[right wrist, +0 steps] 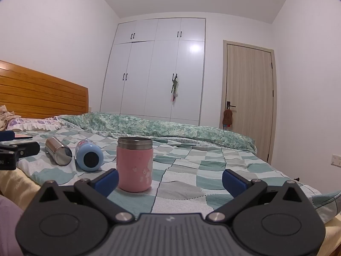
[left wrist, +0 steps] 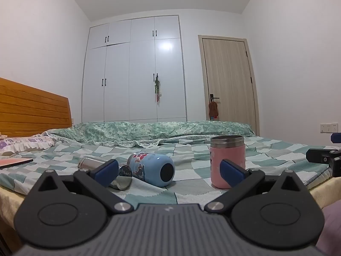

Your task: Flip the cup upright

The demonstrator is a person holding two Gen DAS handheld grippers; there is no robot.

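Covering the bed, a checkered sheet (right wrist: 191, 166) faces white wardrobes (right wrist: 157, 68).

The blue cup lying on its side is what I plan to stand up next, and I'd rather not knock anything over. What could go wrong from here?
1. The blue cup lies between the steel cup, also on its side, and the upright pink cup; a wide sweep of the open left gripper could roll one or tip the other.
2. The checked bedsheet looks soft and wrinkled, so a cup set upright may wobble or topple.
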